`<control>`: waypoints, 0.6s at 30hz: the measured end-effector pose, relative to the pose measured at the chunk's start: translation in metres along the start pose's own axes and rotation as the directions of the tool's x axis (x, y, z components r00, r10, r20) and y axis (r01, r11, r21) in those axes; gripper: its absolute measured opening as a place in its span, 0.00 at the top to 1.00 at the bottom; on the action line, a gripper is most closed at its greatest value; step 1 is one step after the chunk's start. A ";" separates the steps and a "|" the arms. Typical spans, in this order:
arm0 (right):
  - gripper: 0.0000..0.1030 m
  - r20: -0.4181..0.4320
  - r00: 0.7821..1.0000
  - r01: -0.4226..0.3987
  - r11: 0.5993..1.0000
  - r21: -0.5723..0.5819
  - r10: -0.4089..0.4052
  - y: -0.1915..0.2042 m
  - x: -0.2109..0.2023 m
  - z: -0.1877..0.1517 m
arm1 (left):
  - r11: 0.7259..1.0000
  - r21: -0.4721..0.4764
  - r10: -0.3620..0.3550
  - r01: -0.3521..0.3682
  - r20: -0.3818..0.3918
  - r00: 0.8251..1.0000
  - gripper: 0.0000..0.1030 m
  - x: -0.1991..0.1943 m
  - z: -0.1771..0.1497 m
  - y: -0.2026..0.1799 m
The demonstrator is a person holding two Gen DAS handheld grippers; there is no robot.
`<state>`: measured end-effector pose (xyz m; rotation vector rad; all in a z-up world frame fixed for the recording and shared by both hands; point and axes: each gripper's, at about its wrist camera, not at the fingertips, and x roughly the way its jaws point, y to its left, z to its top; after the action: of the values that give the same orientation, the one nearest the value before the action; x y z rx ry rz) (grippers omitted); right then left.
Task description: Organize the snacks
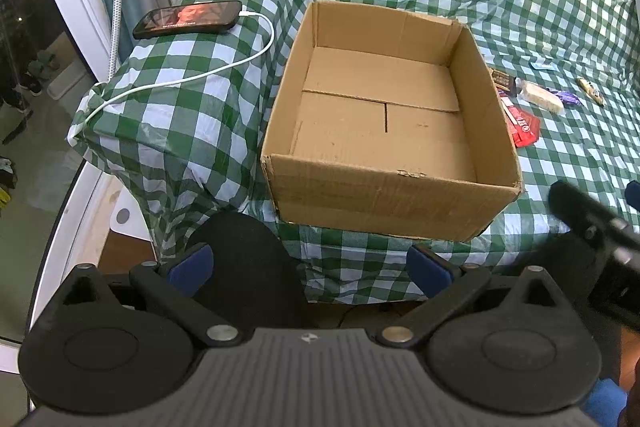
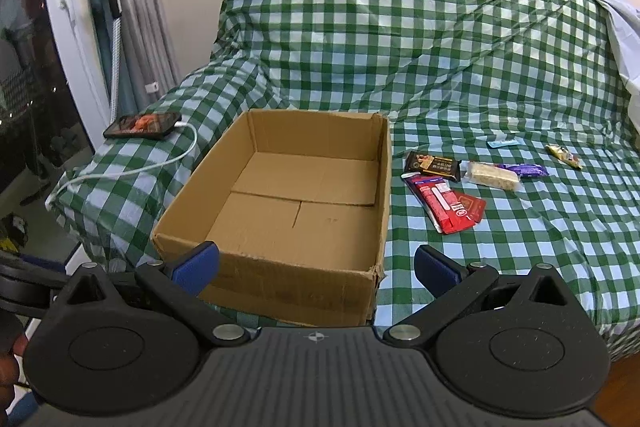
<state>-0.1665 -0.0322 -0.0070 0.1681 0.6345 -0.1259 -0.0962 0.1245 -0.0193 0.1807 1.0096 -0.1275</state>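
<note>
Cardboard box [image 2: 280,195] sits open and bare beside scattered wrapped snacks [image 2: 448,203]; both hand-held grippers gape wide, holding nothing.

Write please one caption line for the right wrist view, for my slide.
Open right gripper faces an empty cardboard box on a green checked cover, snacks lying beside it.
</note>
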 end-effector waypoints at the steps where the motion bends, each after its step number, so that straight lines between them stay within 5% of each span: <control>1: 0.00 0.006 1.000 0.000 1.000 0.012 0.000 -0.004 0.000 0.001 | 1.000 0.005 0.003 -0.003 0.000 1.000 0.00 0.000 0.001 -0.001; 18: 0.00 -0.028 0.998 0.066 0.974 0.216 -0.061 -0.085 0.018 -0.006 | 0.993 0.118 0.004 -0.002 -0.012 1.000 0.00 0.010 0.027 -0.066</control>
<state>-0.1695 -0.1159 -0.0323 0.3606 0.6473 -0.2554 -0.0812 0.0542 -0.0197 0.2912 1.0144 -0.1837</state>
